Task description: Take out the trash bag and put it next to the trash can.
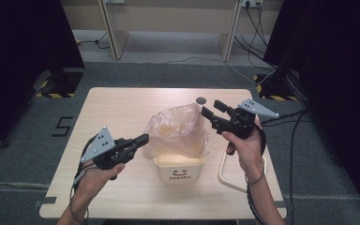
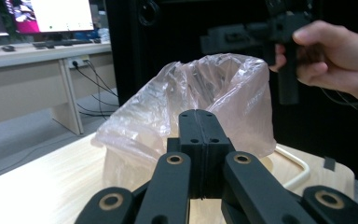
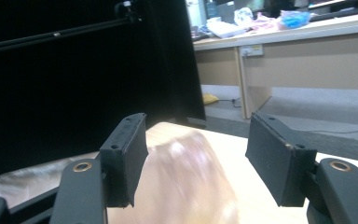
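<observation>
Bag (image 1: 180, 131) is sitting in the bin (image 1: 179, 169) at bench (image 1: 117, 108) centre. Left gripper (image 1: 143, 138), at nine o'clock of it, is clenching empty jaws; right gripper (image 1: 213, 111), at two o'clock, is holding released jaws.

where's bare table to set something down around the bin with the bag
Free: the wide strip of table behind the plastic bag, and the front left corner beside the left gripper. Crowded: right of the white bin, where the right gripper hovers above a cream loop handle.
</observation>
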Motion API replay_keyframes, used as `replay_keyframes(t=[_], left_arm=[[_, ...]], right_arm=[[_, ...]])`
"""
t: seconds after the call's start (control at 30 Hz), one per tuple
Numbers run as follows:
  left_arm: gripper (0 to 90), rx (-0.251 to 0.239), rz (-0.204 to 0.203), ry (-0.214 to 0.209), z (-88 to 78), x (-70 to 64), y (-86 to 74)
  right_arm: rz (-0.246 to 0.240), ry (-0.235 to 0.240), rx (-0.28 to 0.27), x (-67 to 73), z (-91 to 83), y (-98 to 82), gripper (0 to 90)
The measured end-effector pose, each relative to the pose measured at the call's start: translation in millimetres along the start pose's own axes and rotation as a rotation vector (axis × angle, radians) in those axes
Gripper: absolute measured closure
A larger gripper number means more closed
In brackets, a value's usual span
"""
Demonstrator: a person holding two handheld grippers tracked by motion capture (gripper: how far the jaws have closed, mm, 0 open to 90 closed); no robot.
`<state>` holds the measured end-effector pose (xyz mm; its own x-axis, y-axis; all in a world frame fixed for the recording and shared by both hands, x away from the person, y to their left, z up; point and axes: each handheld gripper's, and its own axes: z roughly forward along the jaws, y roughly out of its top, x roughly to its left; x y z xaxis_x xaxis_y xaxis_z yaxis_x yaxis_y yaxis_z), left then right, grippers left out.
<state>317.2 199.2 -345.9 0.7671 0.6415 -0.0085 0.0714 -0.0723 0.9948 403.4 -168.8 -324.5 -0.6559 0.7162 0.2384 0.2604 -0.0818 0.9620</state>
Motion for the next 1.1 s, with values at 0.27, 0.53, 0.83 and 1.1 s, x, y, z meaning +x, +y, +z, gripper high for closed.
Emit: replay_keyframes(t=[0.27, 0.53, 0.83, 1.1], left_arm=[[89.7, -0.038, -0.009, 0.062, -18.0, 14.7, 9.6], [89.7, -0.075, -0.013, 0.128, -35.0, 30.6, 17.7], [89.7, -0.081, -0.031, 0.213, -51.2, 51.2, 12.6], [89.6, -0.085, -0.049, 0.267, -62.4, 63.6, 10.8]], right_arm=[[0.038, -0.039, 0.012, -16.5, -14.9, -9.2, 37.3], [0.062, -0.058, 0.061, -27.7, -18.5, -29.4, 38.2], [0.074, -0.089, 0.098, -37.4, -24.6, -43.6, 38.3], [0.082, -0.111, 0.12, -46.0, -34.4, -52.3, 38.7]])
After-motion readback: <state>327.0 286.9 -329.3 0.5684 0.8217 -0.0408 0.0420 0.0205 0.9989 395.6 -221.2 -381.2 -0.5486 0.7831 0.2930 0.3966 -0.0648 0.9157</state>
